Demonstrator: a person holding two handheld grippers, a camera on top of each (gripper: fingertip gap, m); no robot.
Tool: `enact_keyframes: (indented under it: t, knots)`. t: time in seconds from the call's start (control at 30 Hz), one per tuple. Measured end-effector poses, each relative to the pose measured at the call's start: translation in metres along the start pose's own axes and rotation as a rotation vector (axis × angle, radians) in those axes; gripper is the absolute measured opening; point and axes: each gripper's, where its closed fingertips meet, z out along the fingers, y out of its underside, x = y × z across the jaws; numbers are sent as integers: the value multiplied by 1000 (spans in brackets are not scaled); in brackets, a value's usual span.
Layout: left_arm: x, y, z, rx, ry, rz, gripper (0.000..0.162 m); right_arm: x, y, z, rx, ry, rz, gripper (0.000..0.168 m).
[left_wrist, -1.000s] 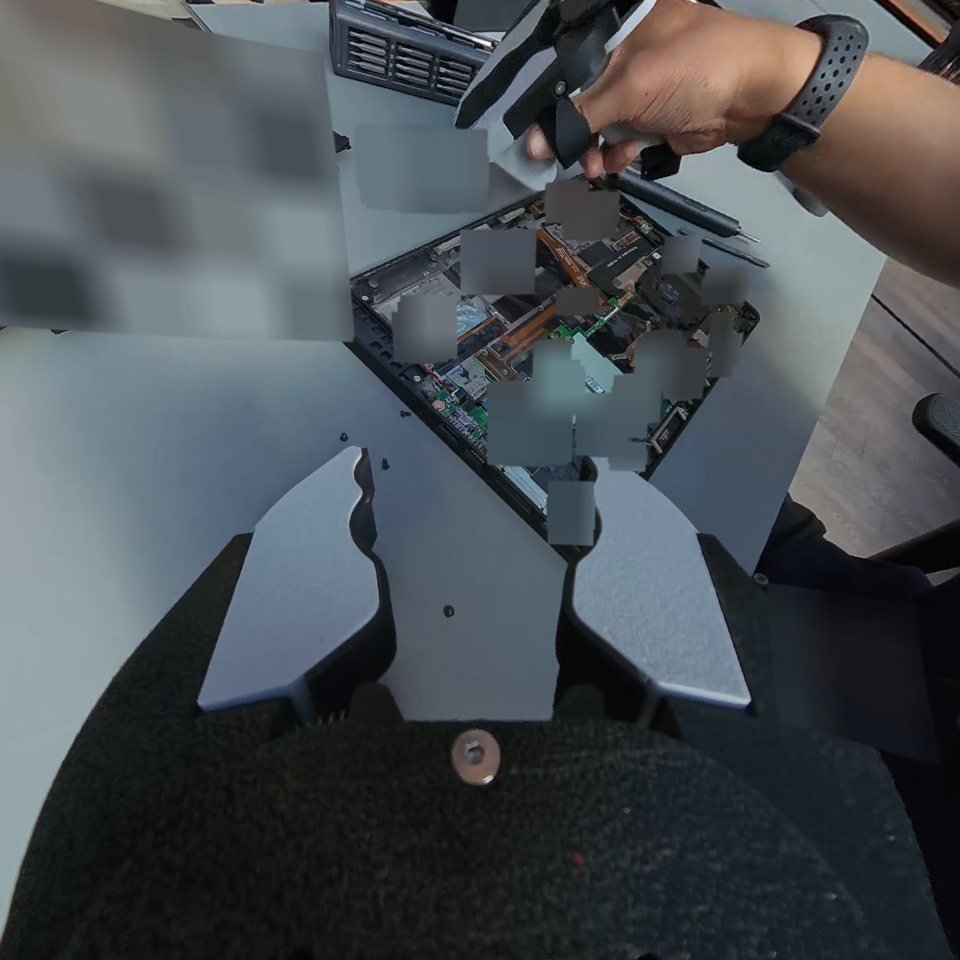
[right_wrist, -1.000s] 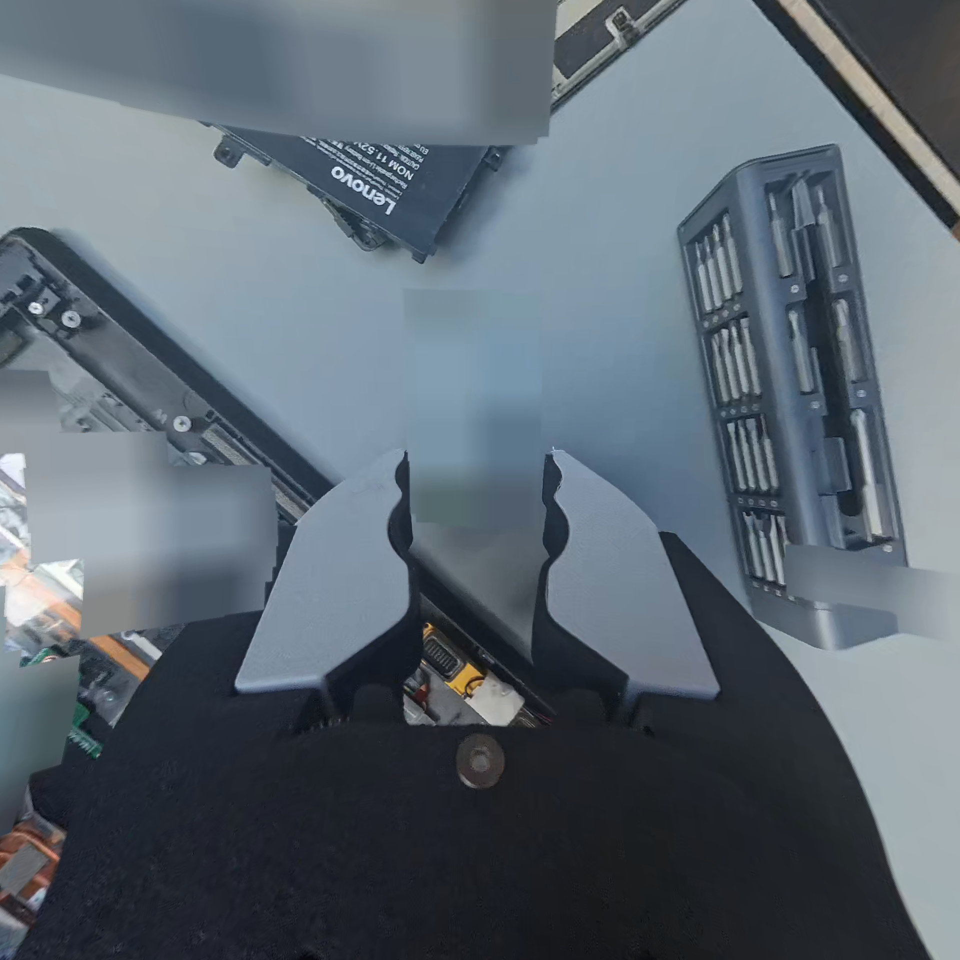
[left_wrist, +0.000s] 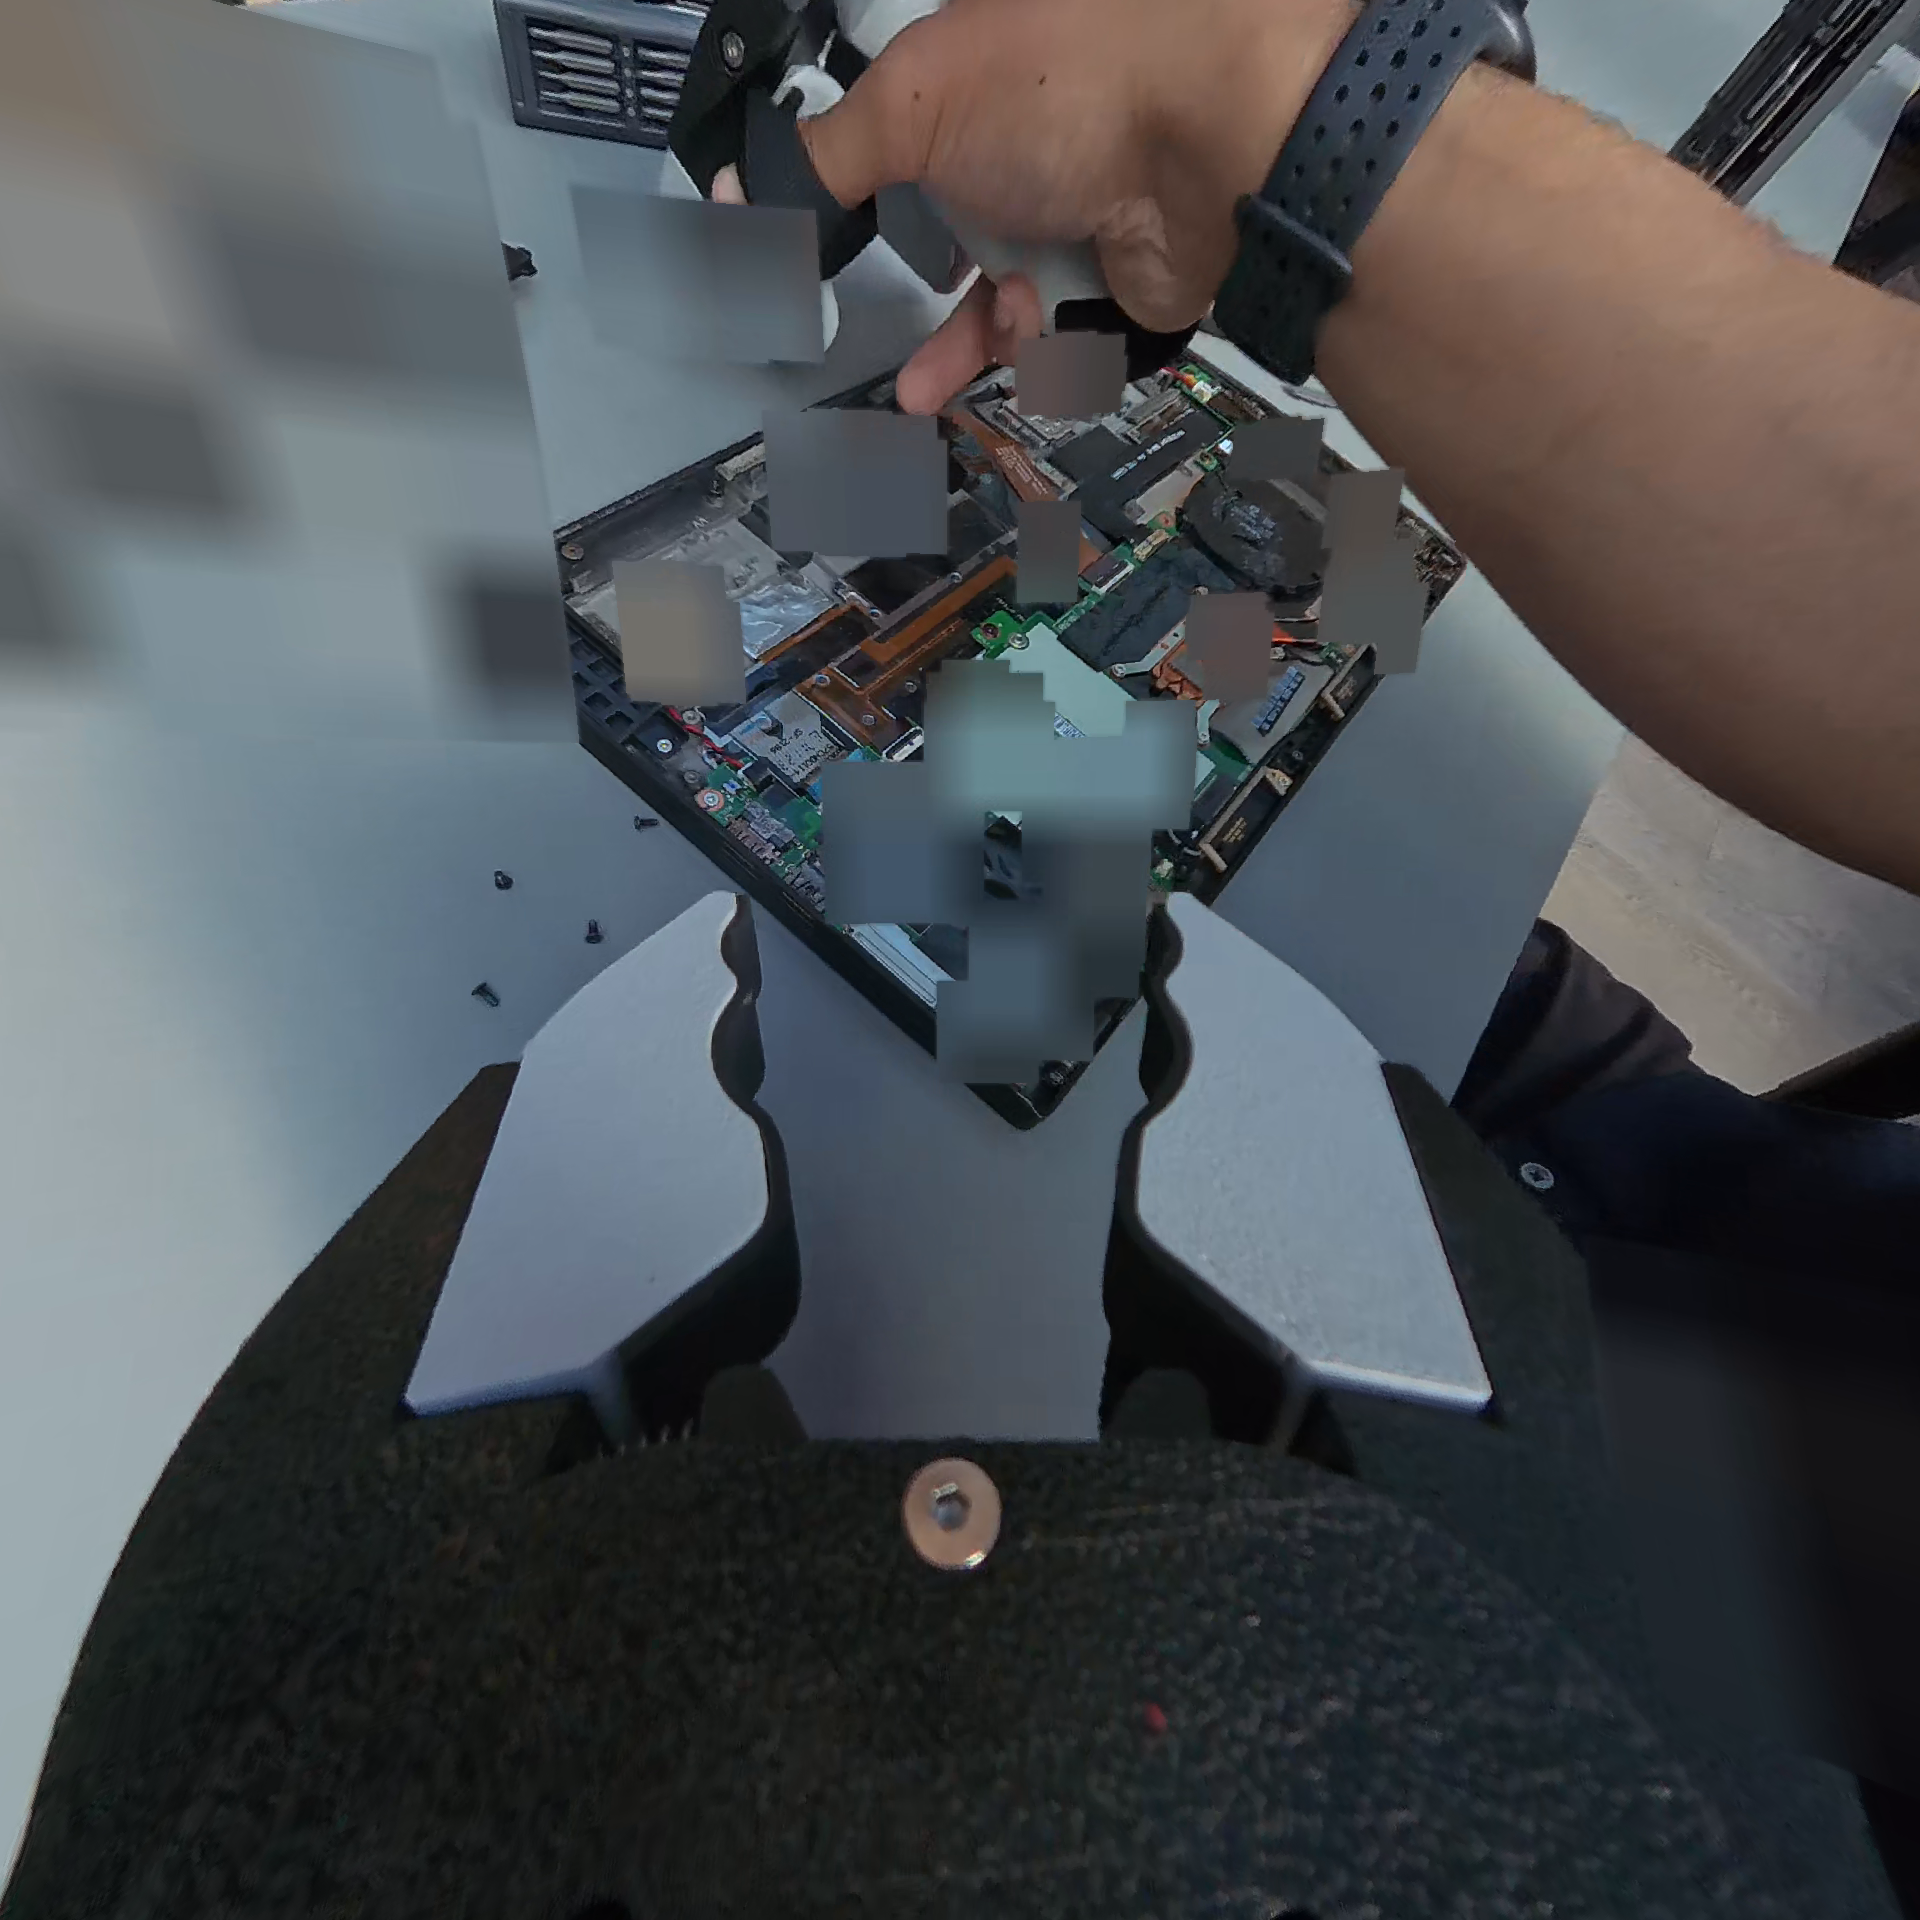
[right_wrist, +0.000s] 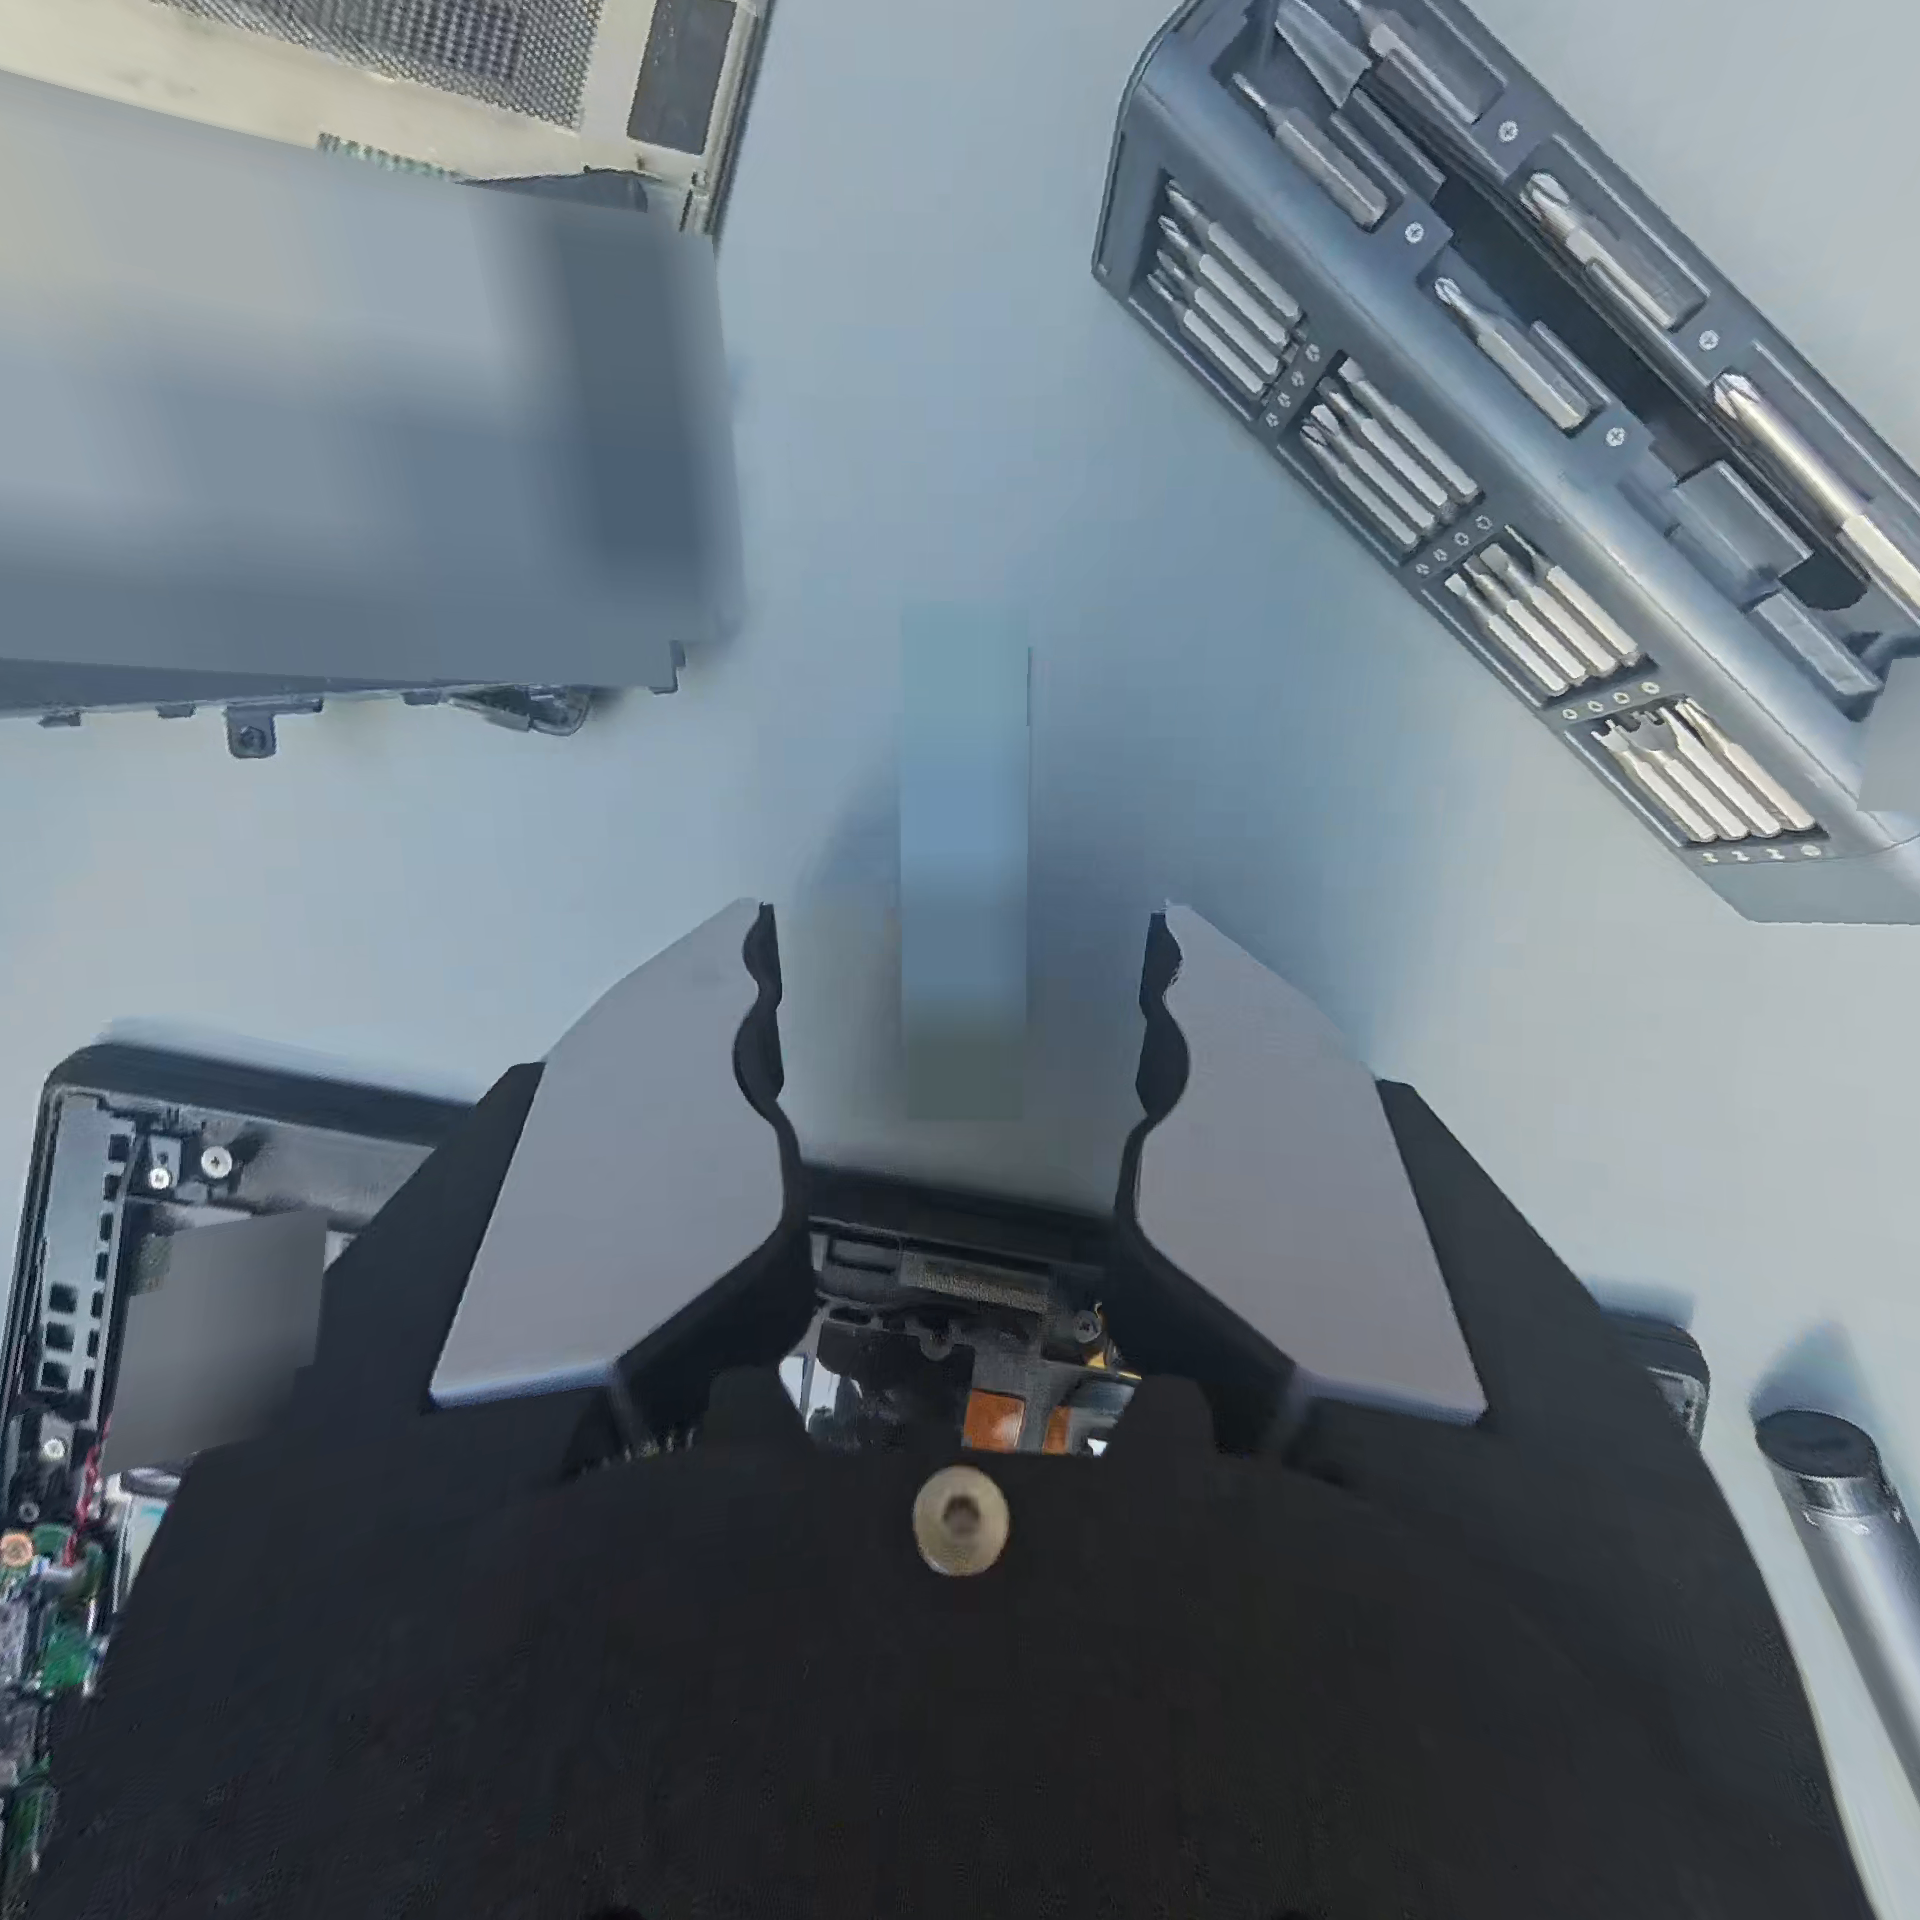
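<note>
Two jaws wide apart on your left gripper (left_wrist: 951, 914), empty; it's come in closer, near corner of the open black laptop base w/ bare green board (left_wrist: 883, 644) now btwn its tips. Four small black screws (left_wrist: 592, 928) lie loose to its left. Your right gripper (right_wrist: 961, 914) has shifted far side, past the laptop's rim, nearer the grey plastic bit case (right_wrist: 1455, 416). Its jaws are apart, but a masked patch sits btwn them: can't tell if they hold anything.
</note>
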Motion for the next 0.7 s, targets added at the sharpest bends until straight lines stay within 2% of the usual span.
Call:
enact_keyframes:
  t: [0.07, 0.13, 0.3, 0.4, 0.5, 0.7]
  knots:
    - [3, 6, -3, -7, -5, -1, 68, 1, 1, -18, 73, -31, -44, 68]
    - [5, 9, -7, 7, -9, -10, 65, 3, 8, -42, 151, -78, -121, 60]
    - [9, 10, -18, 57, -43, -35, 56, 21, 55, -111, 330, -137, -327, 53]
    - [11, 11, -21, 79, -80, -58, 50, 54, 91, -151, 433, -135, -369, 48]
    - [14, 15, -22, 106, -117, -72, 41, 103, 131, -177, 468, -113, -363, 46]
    - [20, 15, -19, 221, -145, -95, 8, 161, 185, -201, 475, -56, -389, 38]
